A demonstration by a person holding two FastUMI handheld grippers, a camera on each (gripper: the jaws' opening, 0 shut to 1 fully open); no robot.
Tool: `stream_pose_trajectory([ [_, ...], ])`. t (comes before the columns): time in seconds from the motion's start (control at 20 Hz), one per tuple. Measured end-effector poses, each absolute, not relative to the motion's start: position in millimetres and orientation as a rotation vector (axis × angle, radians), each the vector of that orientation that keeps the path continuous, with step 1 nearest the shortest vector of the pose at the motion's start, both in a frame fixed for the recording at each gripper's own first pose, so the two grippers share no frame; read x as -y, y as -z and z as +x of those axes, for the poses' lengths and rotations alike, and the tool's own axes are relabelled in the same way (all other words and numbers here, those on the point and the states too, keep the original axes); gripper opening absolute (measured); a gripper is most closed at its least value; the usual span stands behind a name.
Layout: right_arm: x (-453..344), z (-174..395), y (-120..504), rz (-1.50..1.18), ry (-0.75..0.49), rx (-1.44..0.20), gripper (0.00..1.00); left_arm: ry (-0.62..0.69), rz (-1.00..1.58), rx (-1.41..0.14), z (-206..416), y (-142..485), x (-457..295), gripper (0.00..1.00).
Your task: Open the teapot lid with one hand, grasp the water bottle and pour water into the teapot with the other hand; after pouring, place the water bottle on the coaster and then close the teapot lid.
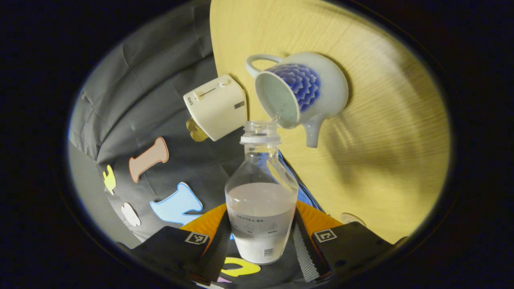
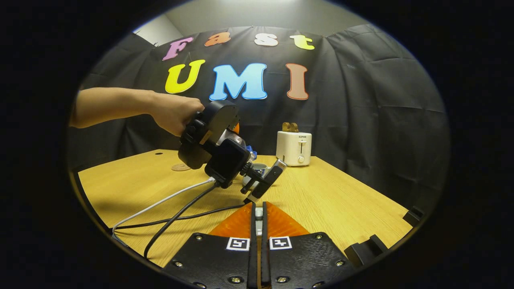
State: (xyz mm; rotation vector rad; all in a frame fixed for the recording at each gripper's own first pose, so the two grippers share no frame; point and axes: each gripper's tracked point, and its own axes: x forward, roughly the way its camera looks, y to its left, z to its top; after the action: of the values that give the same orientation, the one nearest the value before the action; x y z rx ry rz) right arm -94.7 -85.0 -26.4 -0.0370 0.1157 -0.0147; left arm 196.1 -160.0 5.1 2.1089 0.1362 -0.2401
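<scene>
A clear water bottle [image 1: 261, 208], about half full and uncapped, sits between the fingers of my left gripper [image 1: 261, 235], which is shut on it. The bottle is tipped, with its mouth at the open rim of the white teapot [image 1: 301, 90] with a blue flower pattern, and a thin trickle runs in. The teapot has no lid on. In the right gripper view a hand [image 2: 174, 112] holds the left gripper [image 2: 263, 172] over the teapot, which is mostly hidden. My right gripper [image 2: 258, 210] is shut on a small white piece, apparently the teapot lid's knob [image 2: 259, 212]. A round coaster [image 2: 180, 167] lies on the table.
A white toaster [image 2: 294, 148] with toast in it stands at the back of the wooden table [image 2: 341, 200], close to the teapot. Cables [image 2: 172, 208] trail from the left gripper across the table's front left. The coaster's edge [image 1: 352, 218] lies near the bottle's base.
</scene>
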Motion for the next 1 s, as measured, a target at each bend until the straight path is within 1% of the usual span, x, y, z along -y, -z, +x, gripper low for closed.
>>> stream_pose_trajectory([
  [0.1, 85.3, -94.8, 24.6, -0.039, 0.015, -0.108, 0.04, 0.245, 2.125, -0.157, 195.7, -4.2, 158.6, 0.87],
  [1.0, 84.5, -94.9, 26.9, -0.037, 0.012, -0.115, 0.04, 0.231, 2.181, -0.120, 191.8, -11.3, 168.3, 0.87],
])
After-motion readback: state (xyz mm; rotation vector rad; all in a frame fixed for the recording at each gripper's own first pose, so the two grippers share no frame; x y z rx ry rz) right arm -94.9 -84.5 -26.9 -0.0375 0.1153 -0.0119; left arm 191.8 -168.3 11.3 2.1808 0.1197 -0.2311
